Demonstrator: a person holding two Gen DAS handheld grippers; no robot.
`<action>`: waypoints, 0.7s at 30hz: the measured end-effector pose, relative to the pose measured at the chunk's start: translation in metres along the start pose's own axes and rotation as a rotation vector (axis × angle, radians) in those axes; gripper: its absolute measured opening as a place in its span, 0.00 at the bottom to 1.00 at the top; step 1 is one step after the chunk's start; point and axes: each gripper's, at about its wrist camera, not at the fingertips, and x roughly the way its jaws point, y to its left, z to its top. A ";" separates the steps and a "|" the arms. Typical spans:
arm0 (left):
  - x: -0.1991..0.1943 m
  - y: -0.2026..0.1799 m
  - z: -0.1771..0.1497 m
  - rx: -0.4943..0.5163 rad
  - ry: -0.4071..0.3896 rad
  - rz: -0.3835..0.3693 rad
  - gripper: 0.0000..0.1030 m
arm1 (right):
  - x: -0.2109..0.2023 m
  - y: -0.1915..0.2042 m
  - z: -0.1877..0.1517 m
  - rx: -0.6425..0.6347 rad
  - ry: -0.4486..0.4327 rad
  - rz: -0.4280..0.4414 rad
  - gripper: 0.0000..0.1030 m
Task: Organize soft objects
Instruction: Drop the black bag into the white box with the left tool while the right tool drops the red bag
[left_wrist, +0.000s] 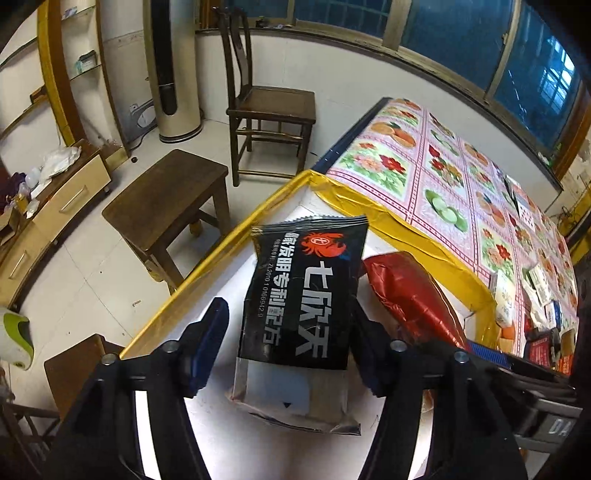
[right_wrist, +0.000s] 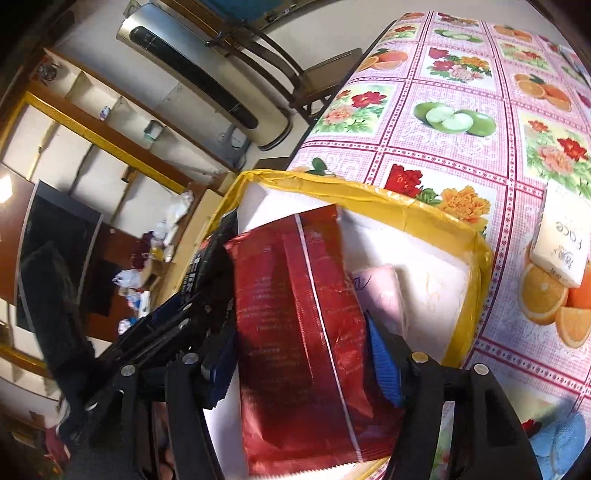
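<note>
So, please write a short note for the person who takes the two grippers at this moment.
Left gripper: jaws open around the black pouch; whether they touch it I cannot tell.
Right gripper: jaws on both sides of the red pouch, apparently shut on it.
Both pouches are over the white box with yellow tape, on the floral table. A pink pack already lies inside.
Left: settle both pouches, then the tissue pack.
</note>
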 end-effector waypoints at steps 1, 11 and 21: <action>-0.004 0.004 0.000 -0.013 -0.011 0.004 0.65 | -0.004 -0.002 -0.002 0.010 -0.003 0.020 0.65; -0.050 0.004 -0.008 -0.039 -0.082 -0.040 0.73 | -0.099 -0.024 -0.037 -0.061 -0.140 0.103 0.70; -0.072 -0.098 -0.042 0.163 -0.068 -0.161 0.74 | -0.195 -0.102 -0.099 0.011 -0.236 0.050 0.77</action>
